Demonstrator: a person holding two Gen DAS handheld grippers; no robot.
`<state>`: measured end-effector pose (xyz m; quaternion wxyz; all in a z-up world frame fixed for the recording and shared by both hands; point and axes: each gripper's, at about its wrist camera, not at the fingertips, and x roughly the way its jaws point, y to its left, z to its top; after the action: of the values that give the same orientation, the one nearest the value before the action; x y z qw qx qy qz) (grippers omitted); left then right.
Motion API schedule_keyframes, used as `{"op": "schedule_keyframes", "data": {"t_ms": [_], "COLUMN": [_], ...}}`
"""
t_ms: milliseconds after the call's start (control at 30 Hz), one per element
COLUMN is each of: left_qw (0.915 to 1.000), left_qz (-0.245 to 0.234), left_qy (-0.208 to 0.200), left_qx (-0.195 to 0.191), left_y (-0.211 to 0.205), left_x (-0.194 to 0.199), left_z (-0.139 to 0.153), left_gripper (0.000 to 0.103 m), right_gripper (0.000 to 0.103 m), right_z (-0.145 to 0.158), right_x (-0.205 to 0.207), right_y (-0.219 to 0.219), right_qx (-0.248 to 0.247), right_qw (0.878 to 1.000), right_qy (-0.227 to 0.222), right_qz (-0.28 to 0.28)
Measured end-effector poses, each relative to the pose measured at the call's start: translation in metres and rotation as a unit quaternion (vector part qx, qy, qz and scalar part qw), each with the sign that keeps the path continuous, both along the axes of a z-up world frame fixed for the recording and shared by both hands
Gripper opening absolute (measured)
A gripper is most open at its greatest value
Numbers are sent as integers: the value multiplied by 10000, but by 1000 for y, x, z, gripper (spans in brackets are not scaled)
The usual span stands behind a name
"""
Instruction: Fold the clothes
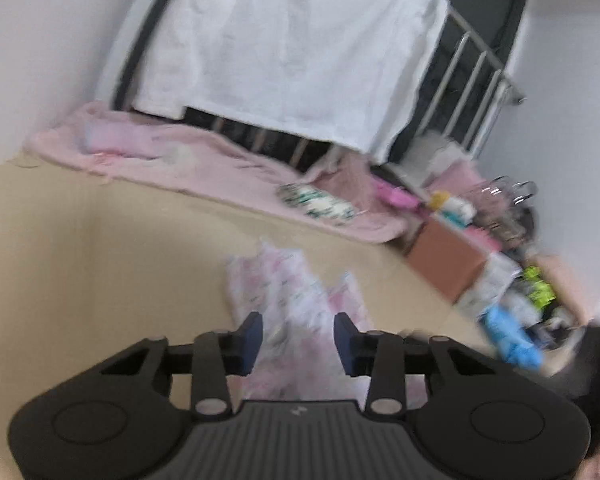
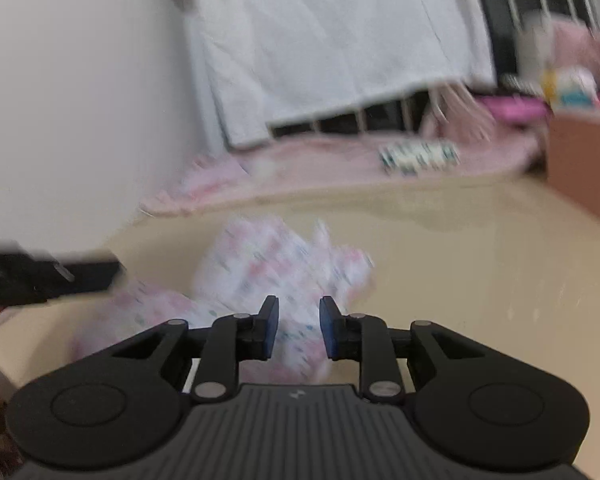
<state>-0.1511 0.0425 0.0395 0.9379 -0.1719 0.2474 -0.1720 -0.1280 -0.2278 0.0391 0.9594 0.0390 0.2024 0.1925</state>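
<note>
The person is standing over one crumpled pink-and-white printed garment [image 1: 296,304], which is lying bunched on the beige table [image 1: 100,248], near the middle and well short of the pink blanket [image 1: 172,152] running along the far edge. This looks like the very start of a fold, with the cloth not yet spread flat.

Two tongs are hovering above it. The left tongs [image 1: 298,344] are standing partly open with the garment showing in the gap, but the blue pads are not pressing on it. The right tongs [image 2: 299,328] are narrower, also apart, with nothing pinched, as far as the blur lets me judge.

Next, I would say, each needs to be dropping onto an edge or corner and pulling outward to flatten the piece.

Beyond it I am counting one white sheet [image 1: 292,48] hanging over a railing, one brown box [image 1: 448,264], and a cluttered heap I cannot count.
</note>
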Motion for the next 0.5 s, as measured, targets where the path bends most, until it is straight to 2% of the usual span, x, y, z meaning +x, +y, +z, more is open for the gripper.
{"op": "schedule_keyframes", "data": {"t_ms": [100, 133, 167, 200, 233, 267, 433, 467, 500], "left_qw": [9976, 9960, 9958, 9960, 9962, 9962, 9924, 9920, 9915], "left_qz": [-131, -211, -192, -136, -80, -25, -94, -68, -43], "left_qy": [151, 127, 188, 280, 373, 465, 724, 770, 817], "left_qx": [-667, -858, -877, -832, -786, -741, -989, -1000, -1010], "left_y": [4, 4, 2, 0, -2, -5, -3, -3, -3], "left_x": [-11, -13, -10, -5, -1, 3, 11, 11, 11], "left_z": [-14, -17, -20, -22, -24, -26, -41, -41, -41], "left_gripper": [65, 63, 62, 49, 19, 12, 13, 15, 21], "right_gripper": [23, 23, 23, 23, 23, 23, 23, 23, 23], "right_z": [2, 0, -4, -7, -10, -14, -26, -28, -30], "right_x": [-10, -10, -8, -6, -3, 0, 9, 8, 8], "right_y": [17, 22, 24, 26, 27, 29, 30, 30, 31], "right_qx": [-460, -560, -587, -595, -603, -611, -585, -576, -567], "right_qw": [9986, 9979, 9978, 9978, 9977, 9975, 9971, 9971, 9971], "right_qy": [76, 147, 205, 251, 297, 343, 409, 401, 393], "right_qz": [242, 279, 239, 168, 98, 28, -267, -292, -317]}}
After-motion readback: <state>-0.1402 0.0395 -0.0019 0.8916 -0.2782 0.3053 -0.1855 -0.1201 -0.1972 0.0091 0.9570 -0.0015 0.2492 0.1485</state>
